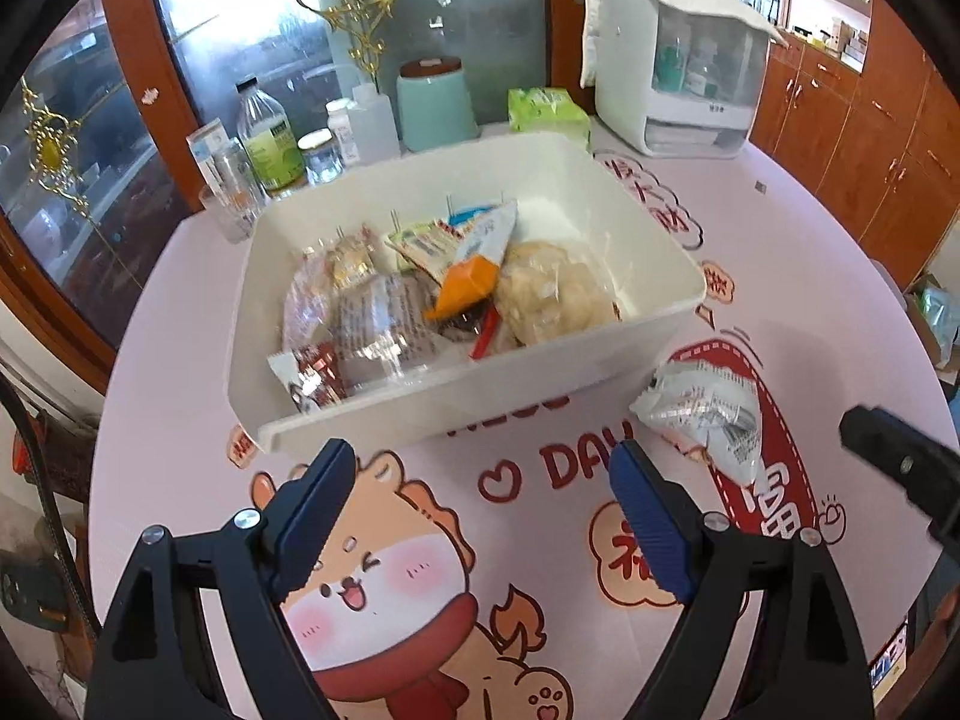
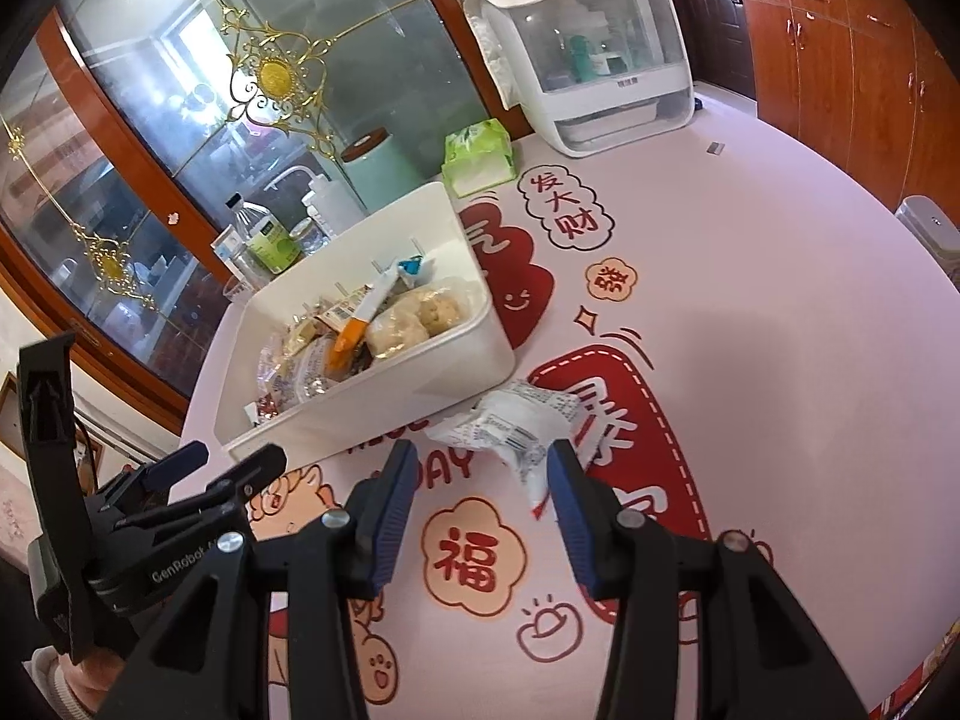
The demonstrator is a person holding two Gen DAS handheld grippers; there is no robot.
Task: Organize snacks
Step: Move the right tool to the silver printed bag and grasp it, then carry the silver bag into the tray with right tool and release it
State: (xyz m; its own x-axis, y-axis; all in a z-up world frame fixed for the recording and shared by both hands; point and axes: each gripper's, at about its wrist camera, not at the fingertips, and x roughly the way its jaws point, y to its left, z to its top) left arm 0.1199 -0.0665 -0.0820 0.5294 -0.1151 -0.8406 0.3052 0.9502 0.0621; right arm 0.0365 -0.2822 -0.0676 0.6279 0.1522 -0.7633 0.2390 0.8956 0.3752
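A white plastic bin [image 1: 606,360] [image 2: 438,372] stands on the round table and holds several wrapped snacks, among them an orange-tipped packet [image 1: 465,285] and a bag of pale round pieces [image 1: 552,294]. A white printed snack packet [image 1: 708,414] [image 2: 516,426] lies on the tablecloth just right of the bin's near corner. My left gripper [image 1: 480,474] hangs open over the cloth in front of the bin, with nothing between its fingers. My right gripper [image 2: 480,468] is open, its blue pads either side of the packet's near end without pressing on it. The left gripper [image 2: 180,480] also shows in the right wrist view.
Behind the bin stand a green tissue pack [image 1: 546,111], a teal canister [image 1: 432,102], several bottles [image 1: 267,138] and a glass. A white cloth-covered countertop box [image 1: 678,60] sits at the back right. Glass cabinet doors and wooden cupboards surround the table; the cartoon tablecloth [image 2: 750,300] stretches to the right.
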